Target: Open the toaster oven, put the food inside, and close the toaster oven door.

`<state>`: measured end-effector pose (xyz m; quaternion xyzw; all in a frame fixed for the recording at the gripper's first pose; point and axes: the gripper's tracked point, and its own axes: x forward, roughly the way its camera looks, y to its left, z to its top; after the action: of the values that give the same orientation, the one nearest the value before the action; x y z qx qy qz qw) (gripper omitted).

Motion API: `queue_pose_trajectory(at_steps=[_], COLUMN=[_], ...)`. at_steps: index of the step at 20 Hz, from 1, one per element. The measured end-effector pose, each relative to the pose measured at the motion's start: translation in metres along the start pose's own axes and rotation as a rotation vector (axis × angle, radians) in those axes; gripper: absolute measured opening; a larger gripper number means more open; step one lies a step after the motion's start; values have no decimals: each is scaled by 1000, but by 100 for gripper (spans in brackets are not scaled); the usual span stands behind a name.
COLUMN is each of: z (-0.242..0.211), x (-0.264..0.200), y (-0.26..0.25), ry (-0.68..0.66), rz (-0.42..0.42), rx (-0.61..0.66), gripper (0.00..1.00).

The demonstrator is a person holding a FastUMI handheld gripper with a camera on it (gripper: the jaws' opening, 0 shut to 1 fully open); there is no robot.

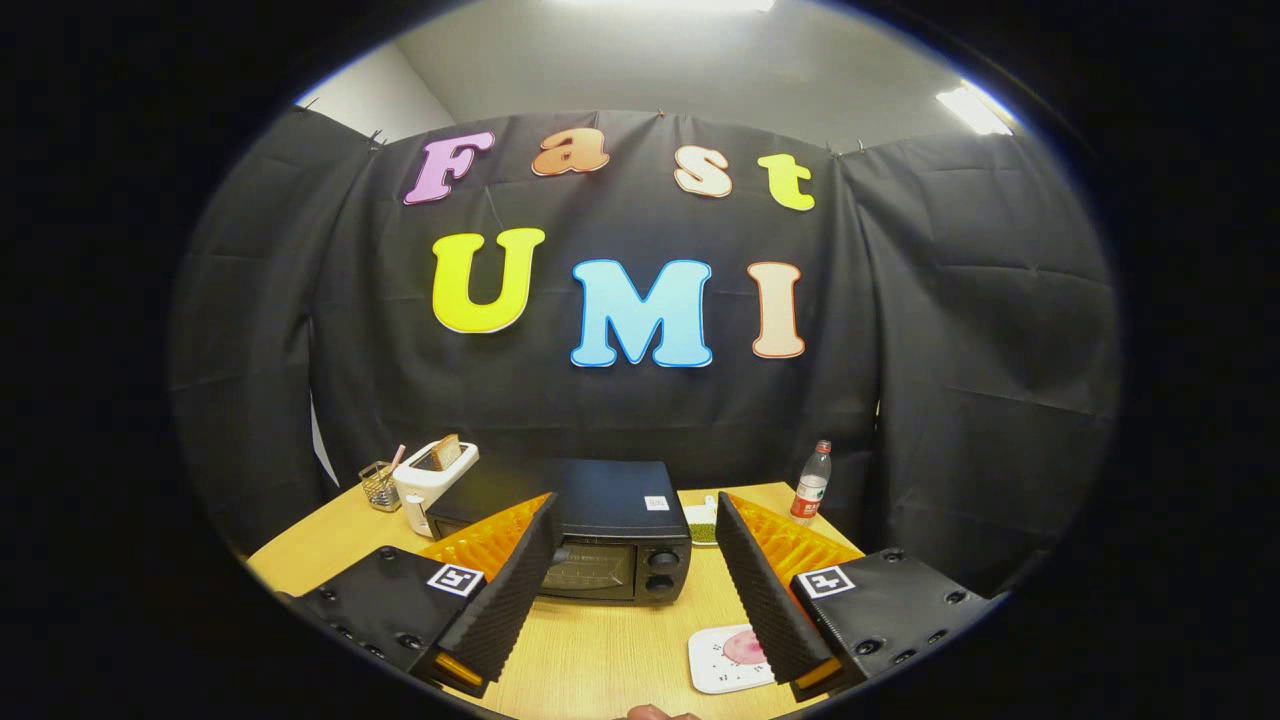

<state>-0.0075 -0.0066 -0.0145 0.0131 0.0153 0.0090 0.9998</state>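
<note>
the gripper [635, 590] is held wide open above the near part of the wooden table [600, 650], with nothing gripped between its fingers. the black toaster oven [600, 540] is seen just beyond the fingers, its door shut. the food [743, 647] is laid on a white plate [715, 665] near the right finger. a white toaster [432, 478] with bread is placed far left, a bottle [812, 483] far right
</note>
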Motion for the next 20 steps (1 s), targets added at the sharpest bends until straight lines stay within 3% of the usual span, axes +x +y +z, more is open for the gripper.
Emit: queue_pose_trajectory(at_steps=[12, 20], z=[-2, -8], x=[5, 37], y=[5, 32], ry=[3, 61], rz=[-7, -3], rx=[-2, -32], gripper=[98, 98])
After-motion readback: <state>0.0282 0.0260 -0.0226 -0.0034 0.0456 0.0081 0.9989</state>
